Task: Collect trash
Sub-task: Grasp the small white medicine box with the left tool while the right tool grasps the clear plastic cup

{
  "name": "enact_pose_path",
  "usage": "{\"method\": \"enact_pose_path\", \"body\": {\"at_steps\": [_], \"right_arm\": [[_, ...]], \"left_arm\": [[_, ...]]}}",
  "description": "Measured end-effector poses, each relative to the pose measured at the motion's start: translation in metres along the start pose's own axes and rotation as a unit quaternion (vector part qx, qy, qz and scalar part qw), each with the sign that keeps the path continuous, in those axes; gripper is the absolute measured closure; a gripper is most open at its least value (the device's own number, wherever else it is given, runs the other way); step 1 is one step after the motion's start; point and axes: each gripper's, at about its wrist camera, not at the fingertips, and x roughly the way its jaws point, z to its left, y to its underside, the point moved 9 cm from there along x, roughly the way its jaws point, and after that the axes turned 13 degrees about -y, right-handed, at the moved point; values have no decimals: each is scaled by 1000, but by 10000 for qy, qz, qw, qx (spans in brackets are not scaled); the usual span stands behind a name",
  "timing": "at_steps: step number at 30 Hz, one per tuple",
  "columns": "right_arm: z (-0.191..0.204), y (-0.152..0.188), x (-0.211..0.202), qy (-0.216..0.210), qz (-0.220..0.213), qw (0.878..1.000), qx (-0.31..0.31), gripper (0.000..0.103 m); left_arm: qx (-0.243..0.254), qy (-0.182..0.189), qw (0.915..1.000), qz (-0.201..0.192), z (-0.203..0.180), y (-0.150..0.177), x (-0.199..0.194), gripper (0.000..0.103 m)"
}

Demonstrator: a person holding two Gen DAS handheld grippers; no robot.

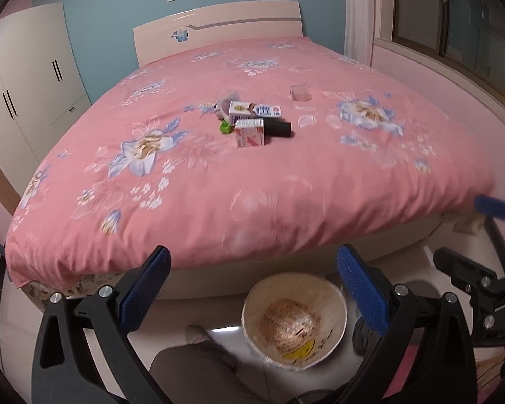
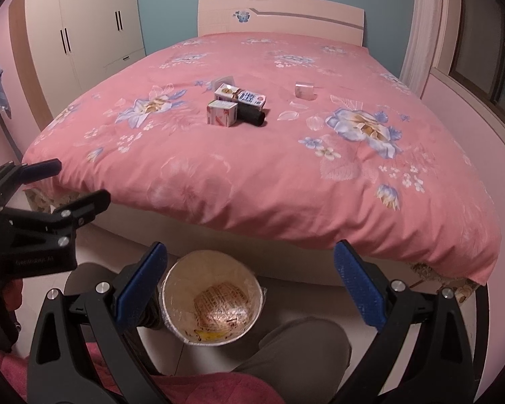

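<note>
A cluster of trash lies mid-bed: a pink-and-white carton (image 1: 249,132) (image 2: 222,112), a longer white box (image 1: 254,110) (image 2: 239,95), a black cylinder (image 1: 277,127) (image 2: 251,115), a small green item (image 1: 226,127) and a clear plastic tub (image 1: 226,102). A clear cup (image 1: 300,92) (image 2: 304,89) lies apart to the right. A white waste bin (image 1: 294,320) (image 2: 212,298) with a wrapper inside stands on the floor by the bed's foot. My left gripper (image 1: 254,262) is open and empty above the bin. My right gripper (image 2: 250,257) is open and empty above the bin too.
The bed has a pink floral cover (image 1: 219,185) (image 2: 252,155) and a white headboard (image 1: 219,27). A white wardrobe (image 2: 84,27) stands left, a window (image 1: 454,17) right. The person's knee (image 1: 198,370) (image 2: 299,350) sits beside the bin. The left gripper also shows in the right wrist view (image 2: 33,202).
</note>
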Motion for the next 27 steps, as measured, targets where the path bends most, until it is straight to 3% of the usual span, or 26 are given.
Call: {"method": "enact_pose_path", "body": {"at_steps": [14, 21, 27], "right_arm": [[-85, -131, 44, 503, -464, 9975, -192, 7], [-125, -194, 106, 645, -436, 9968, -190, 7], [-150, -228, 170, 679, -261, 9973, -98, 7]], "left_arm": [[-284, 88, 9995, 127, -26, -91, 92, 2], [-338, 134, 9988, 330, -33, -115, 149, 2], [-394, 78, 9982, 438, -37, -134, 200, 2]]}}
